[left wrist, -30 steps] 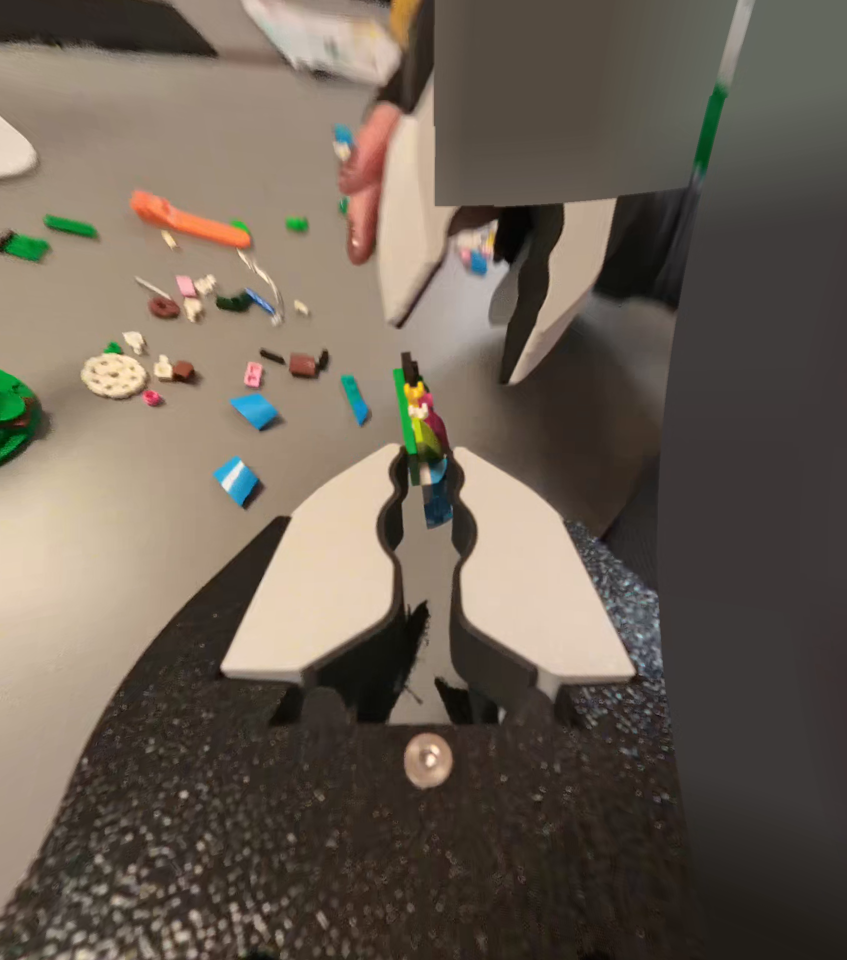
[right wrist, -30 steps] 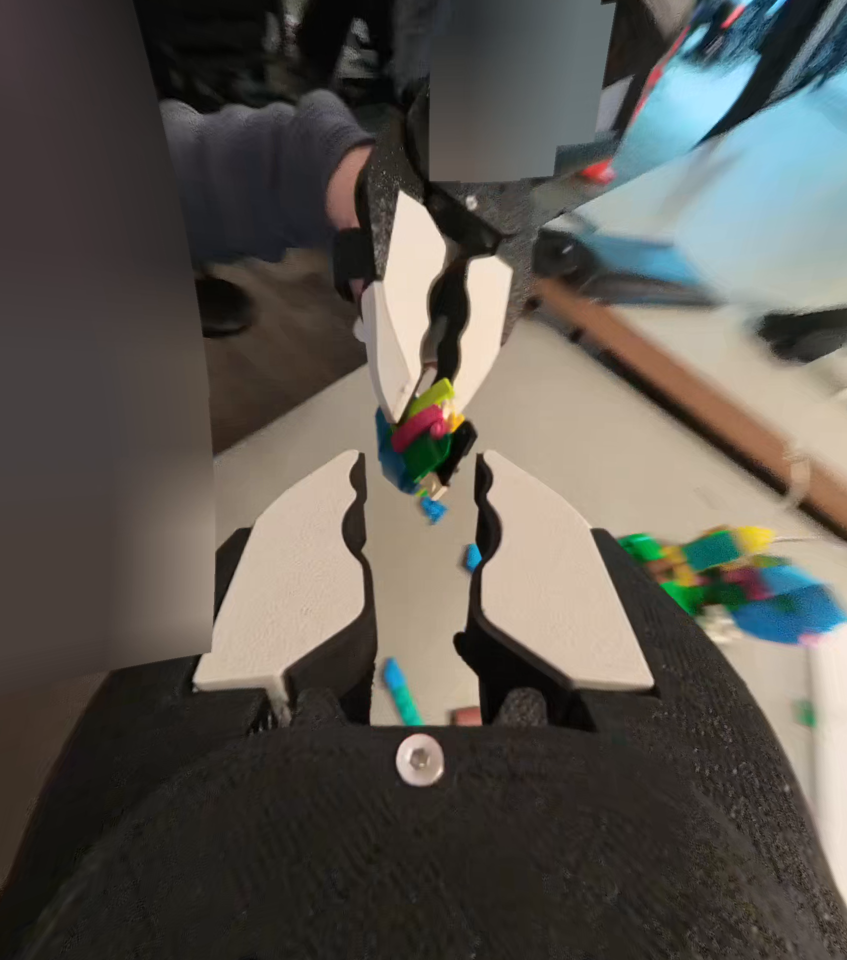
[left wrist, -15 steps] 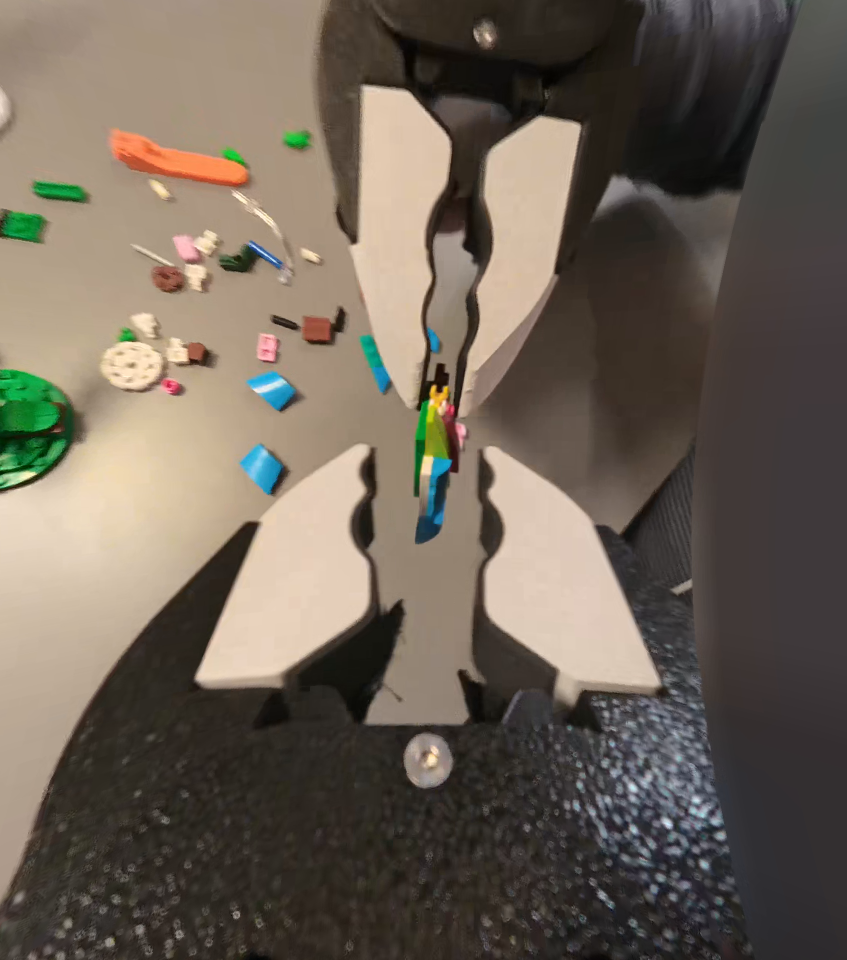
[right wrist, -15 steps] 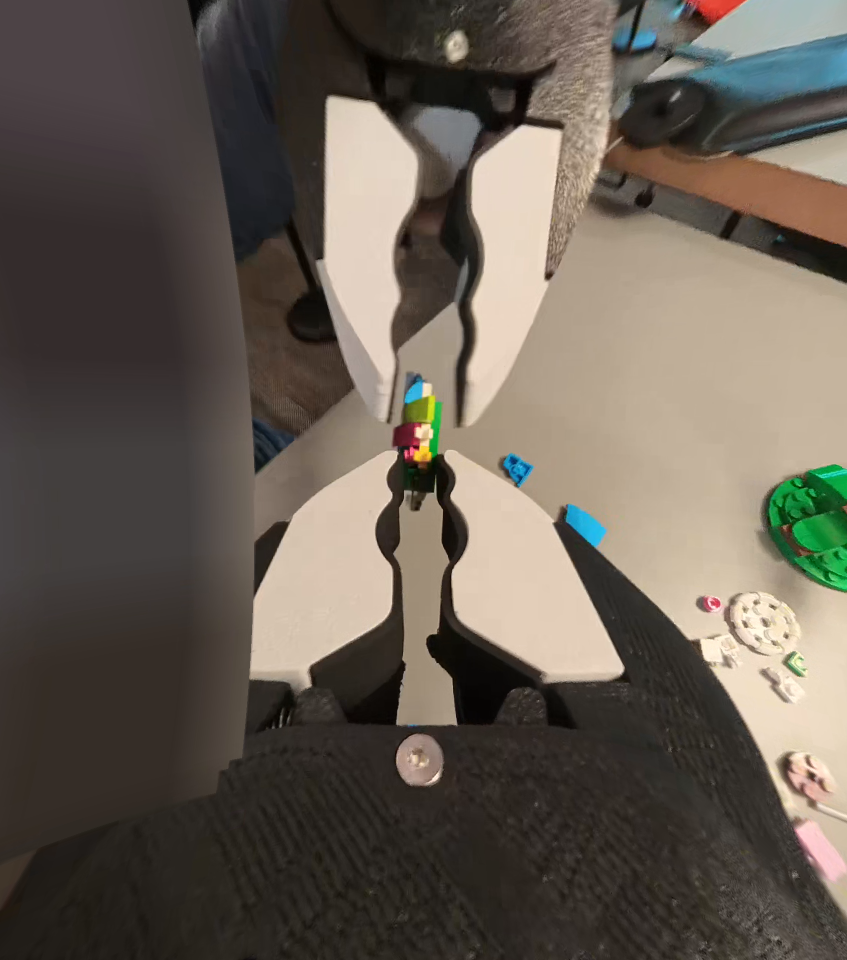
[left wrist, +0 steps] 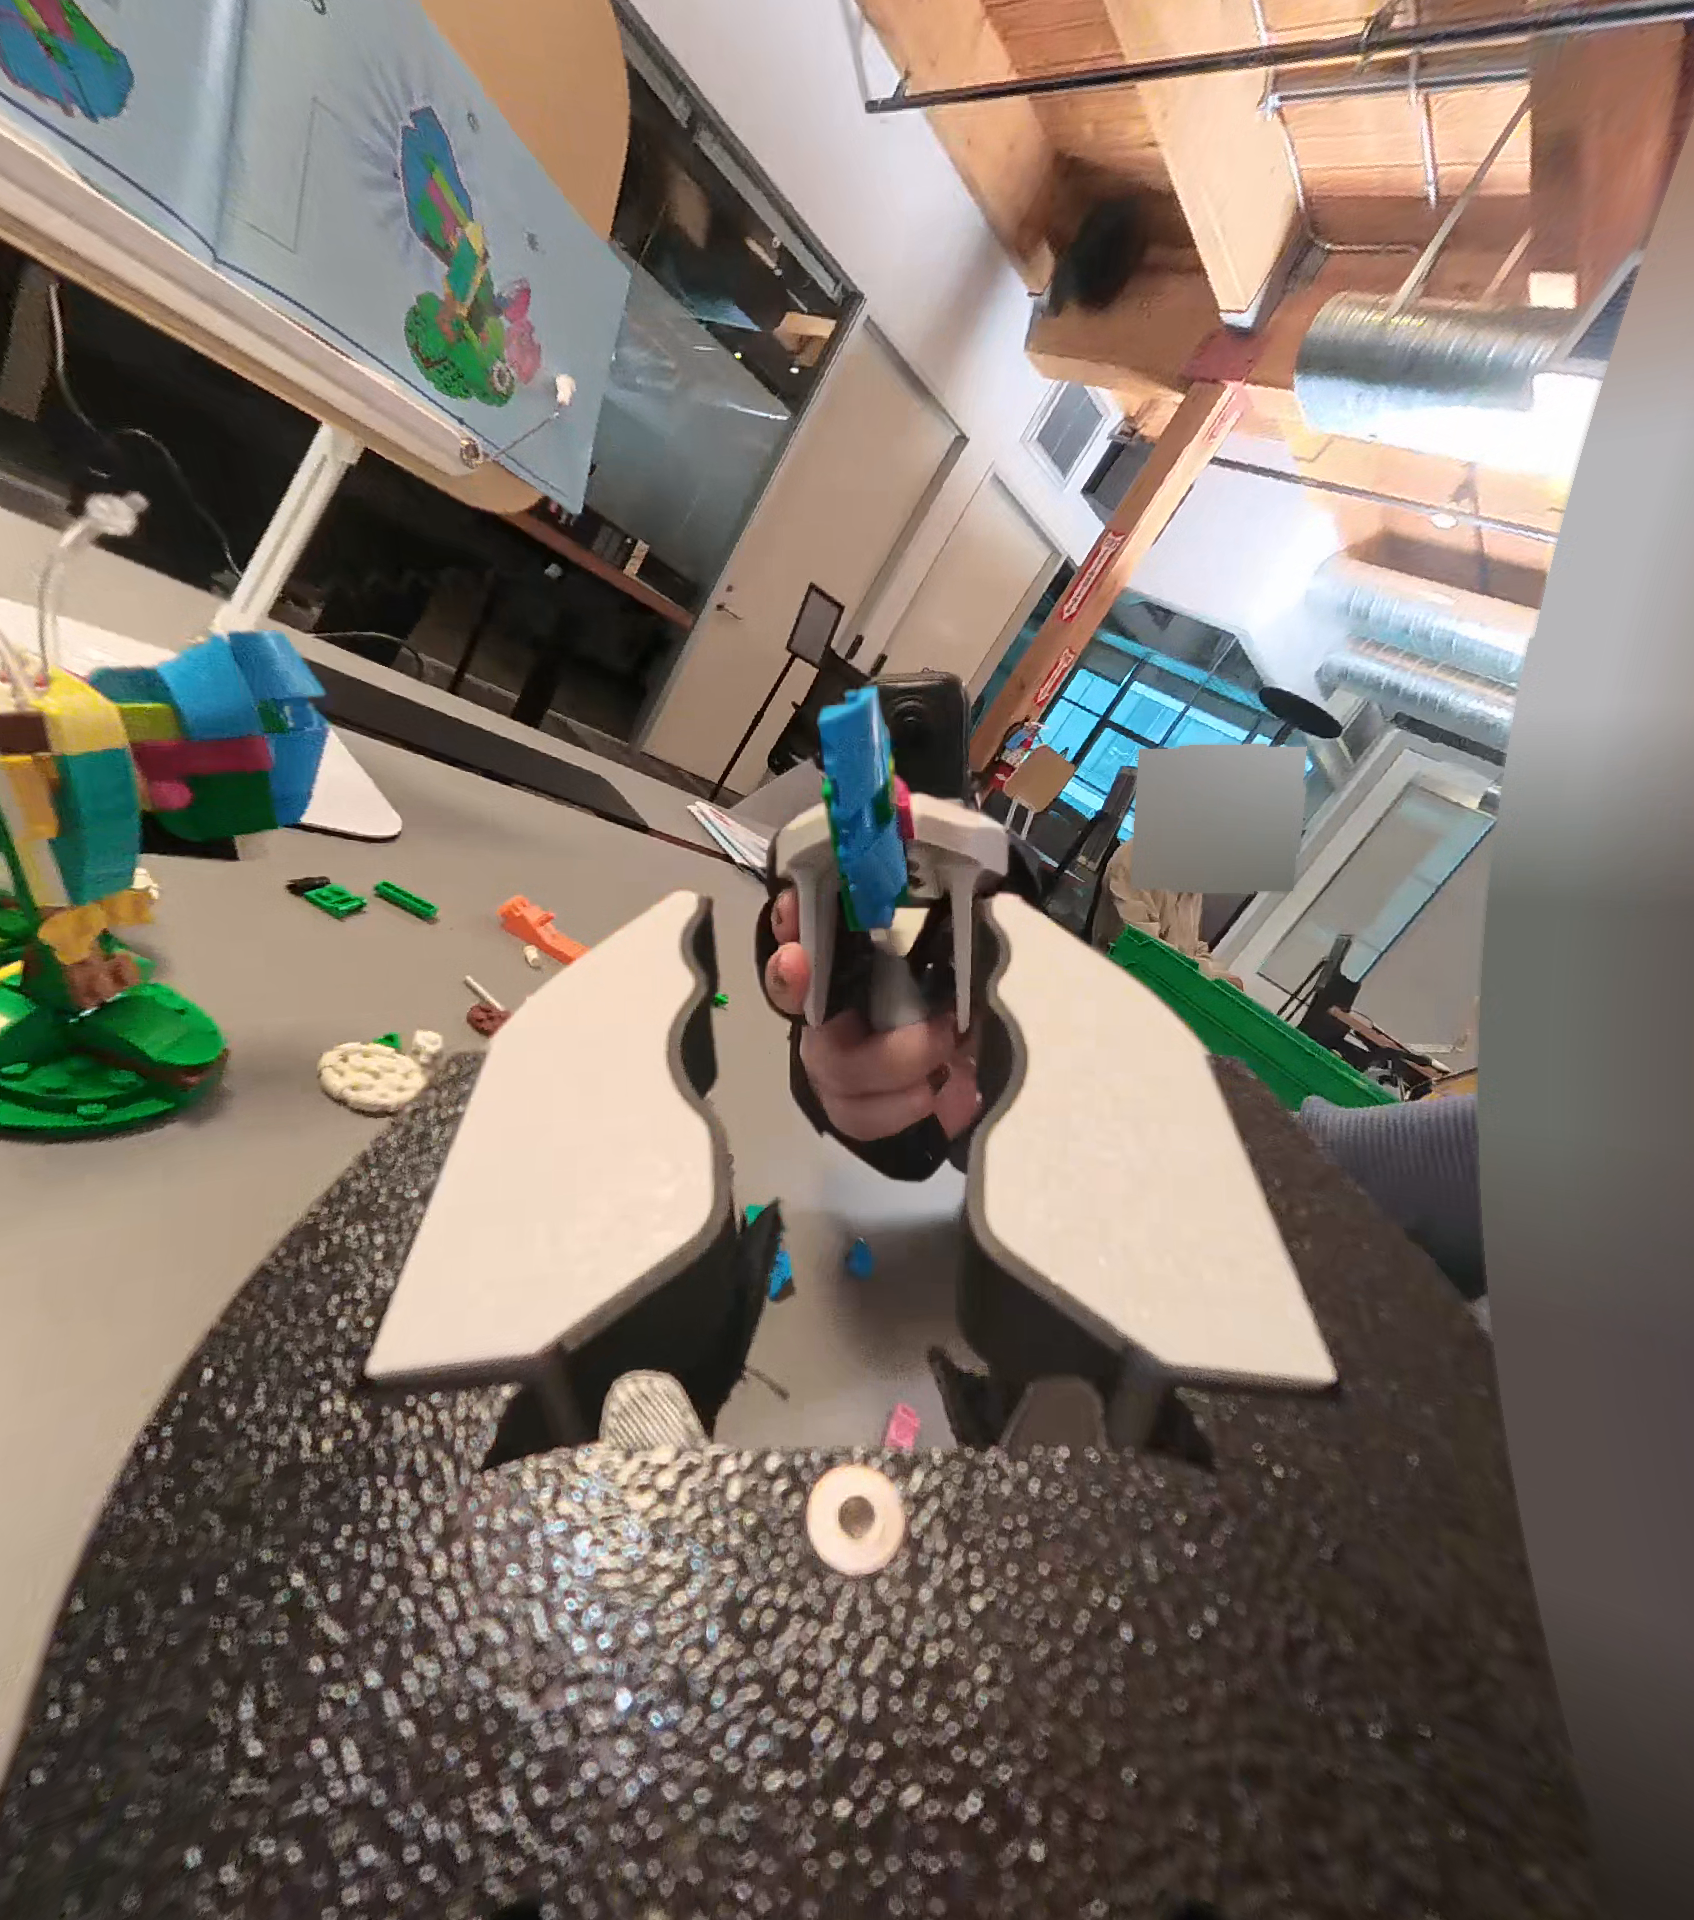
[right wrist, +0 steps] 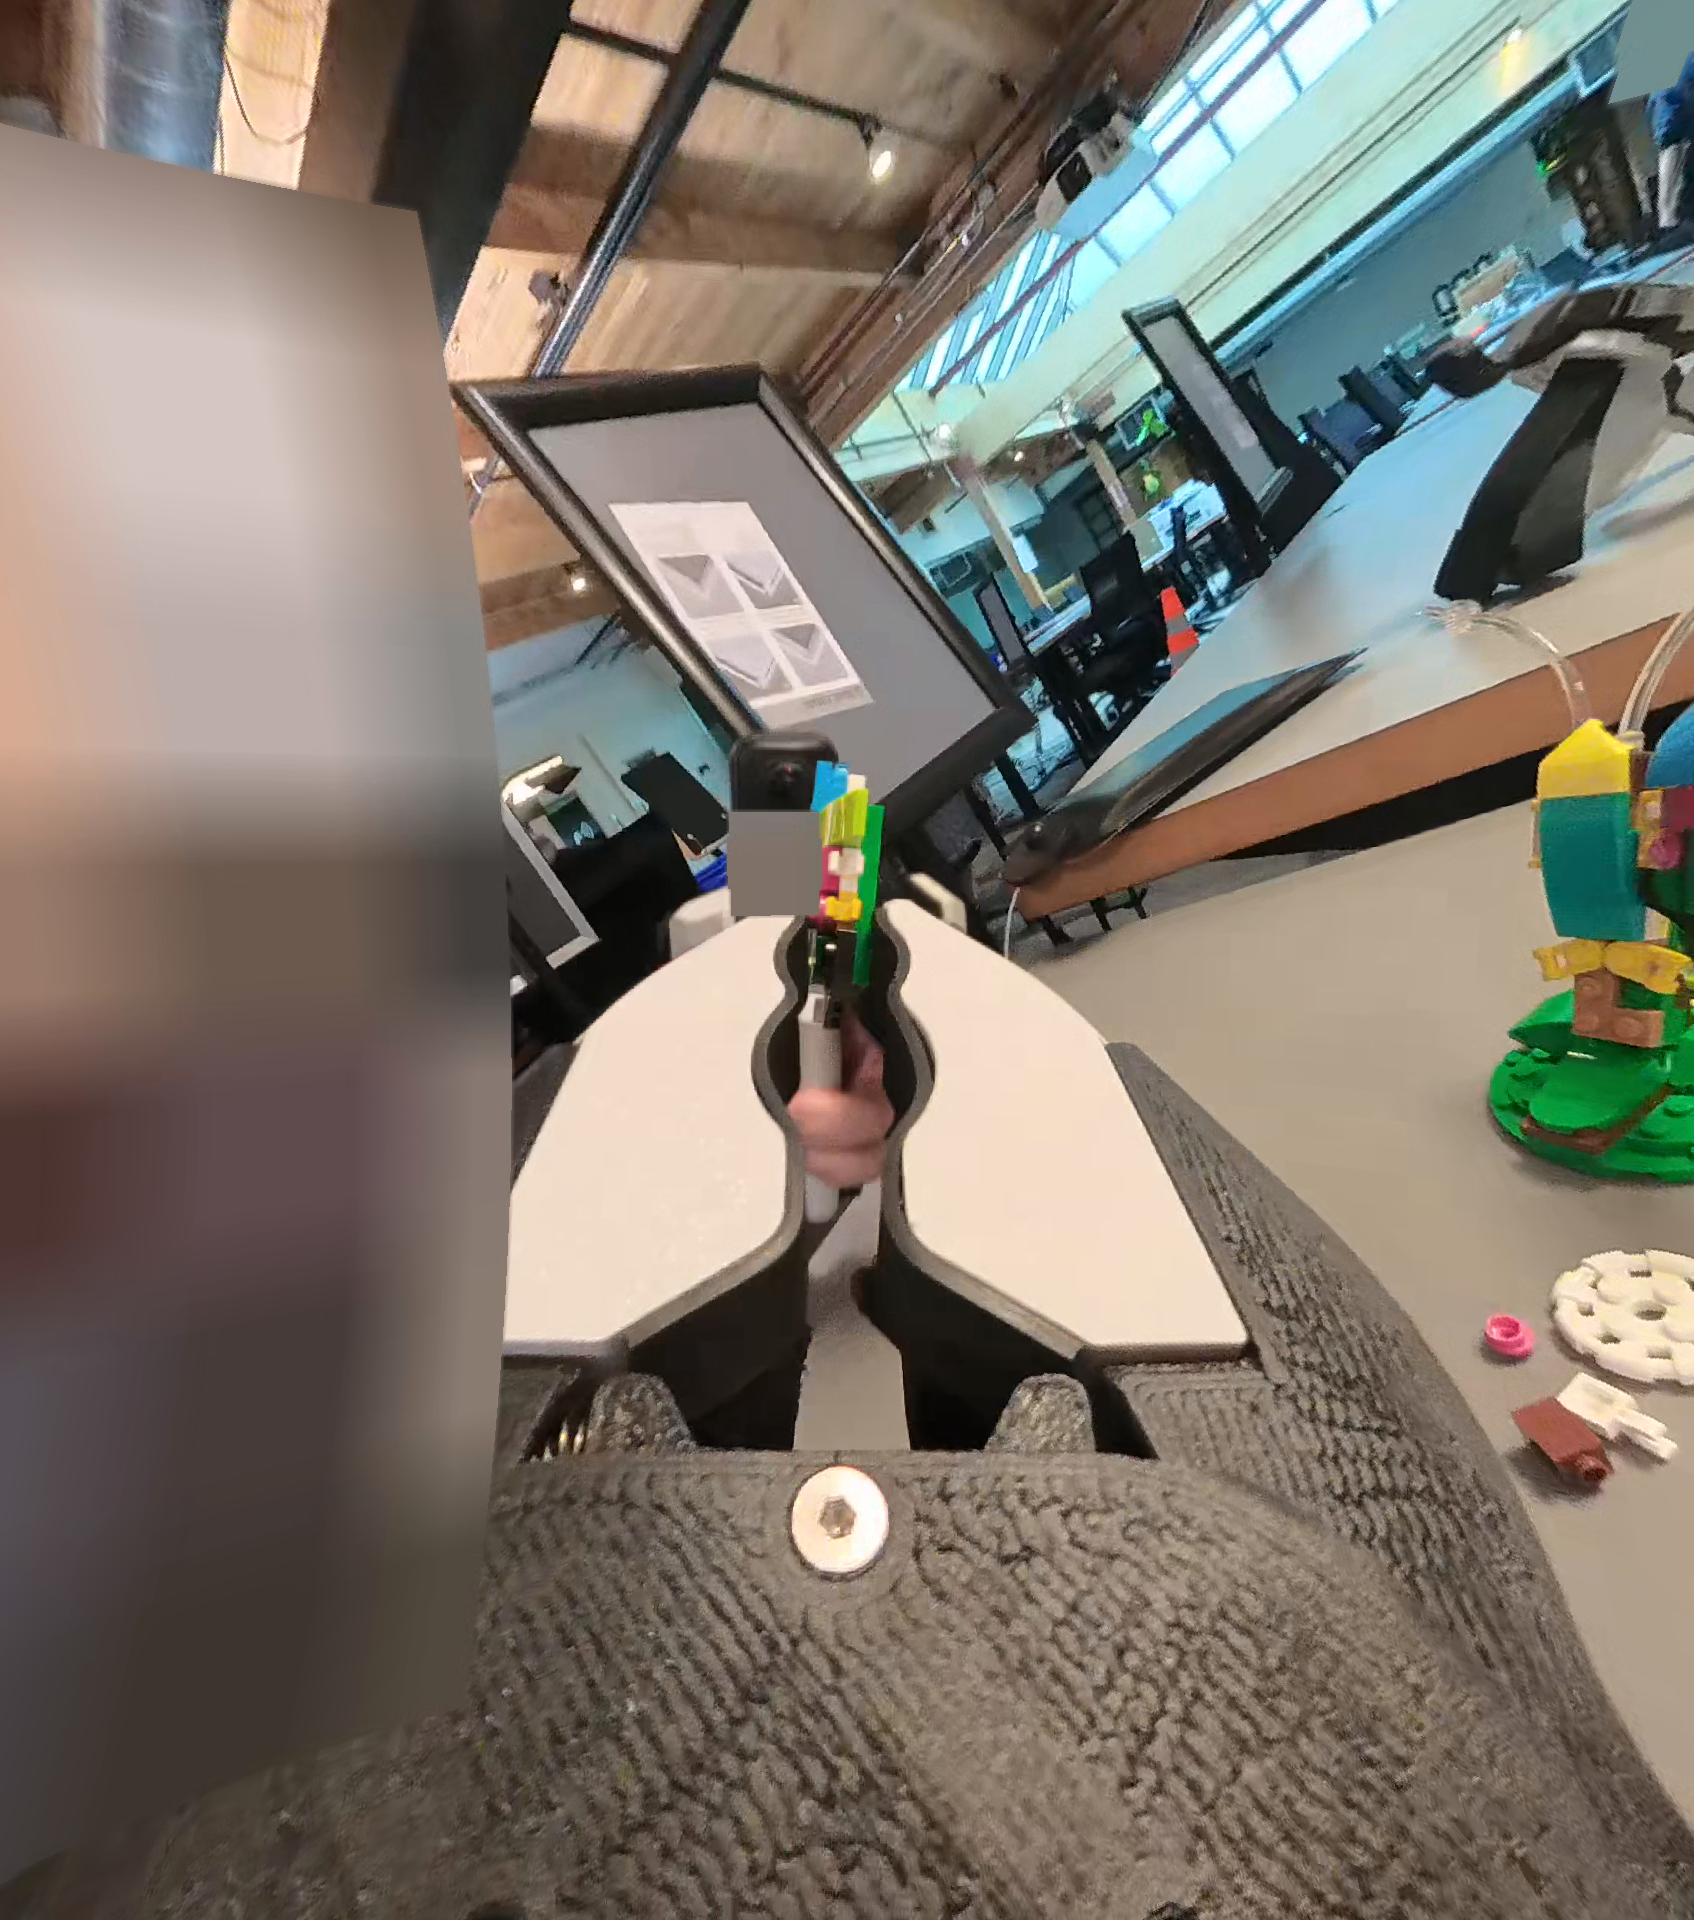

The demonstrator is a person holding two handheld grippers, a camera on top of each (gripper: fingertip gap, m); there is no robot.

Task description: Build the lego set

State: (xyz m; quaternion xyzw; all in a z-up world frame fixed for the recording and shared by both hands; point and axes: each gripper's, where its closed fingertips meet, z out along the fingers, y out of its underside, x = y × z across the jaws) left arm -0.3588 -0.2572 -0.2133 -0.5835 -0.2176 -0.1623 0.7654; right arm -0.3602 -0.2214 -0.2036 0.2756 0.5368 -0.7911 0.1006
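Observation:
My right gripper (right wrist: 841, 930) is shut on a small multi-coloured lego sub-assembly (right wrist: 848, 868) and holds it upright above the table. In the left wrist view the same sub-assembly (left wrist: 858, 821) shows its blue side, clamped in the right gripper (left wrist: 874, 857). My left gripper (left wrist: 848, 925) is open and empty, just in front of that piece and apart from it. The part-built lego bird on its green round base (left wrist: 43, 831) stands on the grey table to the left. It also shows in the right wrist view (right wrist: 1674, 883), at the right.
Loose pieces lie on the table: a white round plate (left wrist: 370, 1075) (right wrist: 1653, 1314), an orange piece (left wrist: 536, 925), green plates (left wrist: 407, 899), a pink stud (right wrist: 1508, 1335), a brown piece (right wrist: 1560, 1444). A blue instruction page (left wrist: 303, 208) is propped up behind the bird. The tips of one gripper are about 5 cm away from the tips of the other. The pink stud (right wrist: 1508, 1335) is about equally far from each gripper, around 15 cm.
The sub-assembly passed from my left gripper to my right: the right shut on it and the left opened and drew back. Both grippers have tilted up from looking down at the table.

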